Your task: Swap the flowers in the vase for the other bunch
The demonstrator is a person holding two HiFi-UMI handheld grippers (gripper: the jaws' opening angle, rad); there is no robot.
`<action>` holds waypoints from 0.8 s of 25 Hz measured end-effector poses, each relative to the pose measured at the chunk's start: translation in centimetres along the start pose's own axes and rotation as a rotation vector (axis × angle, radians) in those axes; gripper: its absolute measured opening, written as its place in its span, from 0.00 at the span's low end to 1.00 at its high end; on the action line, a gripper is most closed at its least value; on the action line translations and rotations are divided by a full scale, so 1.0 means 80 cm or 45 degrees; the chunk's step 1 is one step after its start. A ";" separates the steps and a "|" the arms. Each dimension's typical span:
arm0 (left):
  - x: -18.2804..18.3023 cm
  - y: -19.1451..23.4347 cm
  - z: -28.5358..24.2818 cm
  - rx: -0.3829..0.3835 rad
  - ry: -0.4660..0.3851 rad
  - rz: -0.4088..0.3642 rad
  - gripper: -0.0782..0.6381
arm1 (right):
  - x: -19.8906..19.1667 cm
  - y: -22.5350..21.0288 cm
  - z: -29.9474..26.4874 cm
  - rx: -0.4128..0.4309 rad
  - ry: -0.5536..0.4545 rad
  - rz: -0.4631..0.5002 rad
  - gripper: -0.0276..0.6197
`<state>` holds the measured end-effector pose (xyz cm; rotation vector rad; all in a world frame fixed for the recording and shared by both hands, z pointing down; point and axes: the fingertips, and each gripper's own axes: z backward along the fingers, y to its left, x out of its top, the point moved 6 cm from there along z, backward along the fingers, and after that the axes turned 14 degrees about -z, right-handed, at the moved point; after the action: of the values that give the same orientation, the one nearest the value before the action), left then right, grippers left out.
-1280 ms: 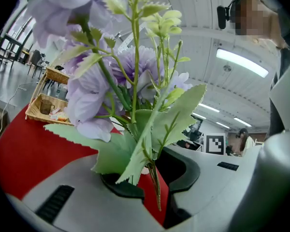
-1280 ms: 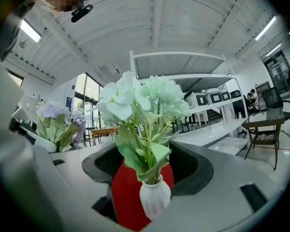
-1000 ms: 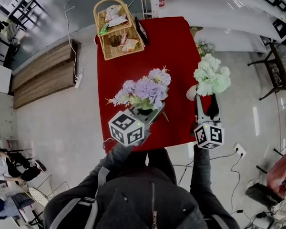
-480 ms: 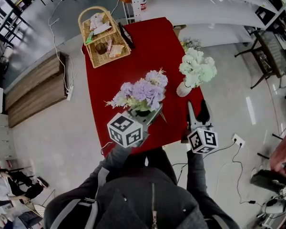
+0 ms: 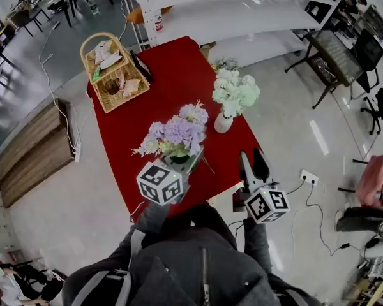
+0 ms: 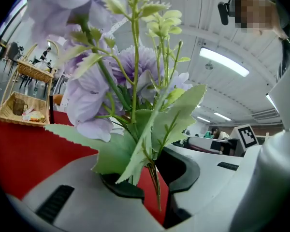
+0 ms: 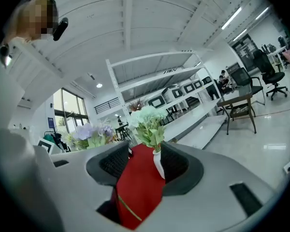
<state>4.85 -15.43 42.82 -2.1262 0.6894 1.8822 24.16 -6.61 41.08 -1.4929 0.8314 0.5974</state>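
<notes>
The purple bunch (image 5: 173, 134) stands up from my left gripper (image 5: 190, 160), which is shut on its stems over the red table (image 5: 159, 85). In the left gripper view the stems (image 6: 152, 170) sit pinched between the jaws, with leaves and purple blooms (image 6: 94, 91) filling the picture. A white vase (image 5: 223, 122) with pale green-white flowers (image 5: 235, 91) stands at the table's right edge. My right gripper (image 5: 252, 162) hovers near the table's front right corner, short of the vase. Its jaws are closing with nothing between them. The vase (image 7: 158, 162) shows ahead in the right gripper view.
A wicker basket (image 5: 108, 72) with small items sits at the table's far left corner. White shelving (image 5: 242, 11) runs behind the table. A small desk and chairs (image 5: 335, 53) stand to the right. Cables and a socket (image 5: 308, 177) lie on the floor, a person's hand (image 5: 376, 177) at the right edge.
My right gripper has drawn back from the vase toward the near table corner, leaving the vase standing. The left gripper still holds the purple bunch, shifted slightly.
</notes>
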 end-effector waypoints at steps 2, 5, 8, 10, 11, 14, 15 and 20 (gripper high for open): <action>0.003 -0.005 -0.002 -0.022 -0.010 -0.006 0.22 | 0.009 0.010 0.013 -0.011 -0.053 -0.017 0.19; 0.007 -0.015 -0.005 -0.055 -0.024 -0.017 0.22 | 0.022 0.025 0.025 0.022 -0.104 -0.042 0.10; 0.009 -0.023 -0.005 -0.079 -0.032 -0.030 0.22 | 0.035 0.044 0.032 0.068 -0.150 -0.032 0.08; 0.007 -0.026 -0.002 -0.090 -0.034 -0.039 0.22 | 0.037 0.054 0.038 0.086 -0.171 -0.020 0.08; 0.005 -0.027 0.001 -0.095 -0.034 -0.046 0.22 | 0.035 0.058 0.042 0.091 -0.179 -0.015 0.08; 0.001 -0.032 0.010 -0.115 -0.037 -0.063 0.22 | 0.027 0.064 0.052 0.084 -0.192 -0.007 0.08; 0.002 -0.033 0.010 -0.120 -0.036 -0.065 0.22 | 0.026 0.065 0.054 0.077 -0.193 -0.006 0.08; 0.005 -0.036 0.013 -0.151 -0.032 -0.062 0.22 | 0.018 0.066 0.061 0.018 -0.182 0.007 0.07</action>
<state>5.37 -12.57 41.83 -2.1644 0.5283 1.9659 21.44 -1.90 36.21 -1.4181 0.7275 0.6928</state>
